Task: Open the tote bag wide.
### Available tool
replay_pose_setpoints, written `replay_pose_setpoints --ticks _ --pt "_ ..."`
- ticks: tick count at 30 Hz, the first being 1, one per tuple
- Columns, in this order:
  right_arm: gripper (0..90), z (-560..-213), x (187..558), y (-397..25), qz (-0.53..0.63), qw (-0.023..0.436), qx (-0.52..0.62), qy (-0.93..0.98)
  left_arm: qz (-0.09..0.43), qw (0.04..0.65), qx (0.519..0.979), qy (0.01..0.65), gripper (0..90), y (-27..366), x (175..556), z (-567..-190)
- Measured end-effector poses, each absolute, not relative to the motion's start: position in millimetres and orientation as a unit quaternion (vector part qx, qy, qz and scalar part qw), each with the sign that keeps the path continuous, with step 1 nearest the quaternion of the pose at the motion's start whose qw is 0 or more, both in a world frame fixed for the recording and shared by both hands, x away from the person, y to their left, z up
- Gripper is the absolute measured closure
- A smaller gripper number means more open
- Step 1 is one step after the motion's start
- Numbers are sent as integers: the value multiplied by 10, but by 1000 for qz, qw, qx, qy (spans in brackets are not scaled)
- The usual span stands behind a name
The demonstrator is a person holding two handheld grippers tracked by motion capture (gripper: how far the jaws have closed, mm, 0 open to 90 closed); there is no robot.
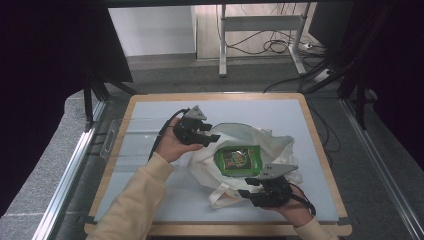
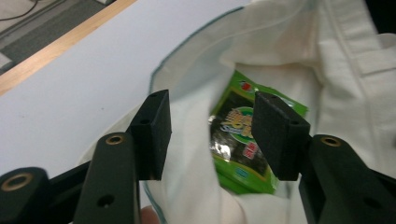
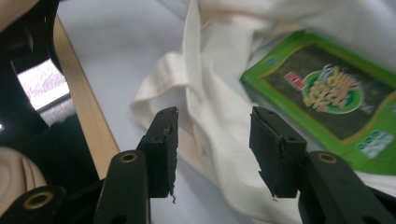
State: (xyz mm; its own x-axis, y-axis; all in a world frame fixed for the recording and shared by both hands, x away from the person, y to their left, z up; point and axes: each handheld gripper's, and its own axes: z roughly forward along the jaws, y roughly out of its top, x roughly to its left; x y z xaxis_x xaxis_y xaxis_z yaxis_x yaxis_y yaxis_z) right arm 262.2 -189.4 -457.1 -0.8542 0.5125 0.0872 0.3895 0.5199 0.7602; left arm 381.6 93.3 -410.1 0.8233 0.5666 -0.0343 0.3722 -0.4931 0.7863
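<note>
Surface (image 1: 150, 165): pale grey board with a wooden rim, carrying everything in play.
Cloth bag (image 1: 235, 137): cream fabric, crumpled, lying a little right of the middle of the surface; its straps trail toward the near edge.
Bag in the left gripper view (image 2: 280, 42): its mouth gapes toward the camera, the cloth folded back around the opening.
Bag strap (image 3: 205, 112): a cream band running down between the right gripper's fingers, resting on the surface near the wooden near edge.
Snack packet (image 1: 239, 160): green, flat, printed face up, lying on the bag's cloth near the middle of the surface.
Packet in the left gripper view (image 2: 238, 140): seen inside the bag's opening, partly covered by cloth at its lower end.
Packet in the right gripper view (image 3: 327, 93): lies beyond and to the right of the strap, apart from the fingers.
Left gripper (image 1: 212, 134): held in the person's left hand at the bag's far left side, pointing at the bag mouth.
Left fingers (image 2: 152, 135): apart, the gap facing the opening; nothing clamped between them.
Right gripper (image 1: 246, 194): held in the right hand by the near edge, just beside the bag's strap end.
Right fingers (image 3: 275, 149): apart, astride the strap, not closed on it.
</note>
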Motion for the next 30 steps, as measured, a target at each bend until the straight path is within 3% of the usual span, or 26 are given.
replay_pose_setpoints --ticks 11,30 --pt "485 -4469 2694 -1999 431 76 273 856 81 455 846 265 417 1095 3449 -4133" --pt "476 -4202 2971 -2136 444 75 318 834 61 449 857 244 468 997 3238 -4313"
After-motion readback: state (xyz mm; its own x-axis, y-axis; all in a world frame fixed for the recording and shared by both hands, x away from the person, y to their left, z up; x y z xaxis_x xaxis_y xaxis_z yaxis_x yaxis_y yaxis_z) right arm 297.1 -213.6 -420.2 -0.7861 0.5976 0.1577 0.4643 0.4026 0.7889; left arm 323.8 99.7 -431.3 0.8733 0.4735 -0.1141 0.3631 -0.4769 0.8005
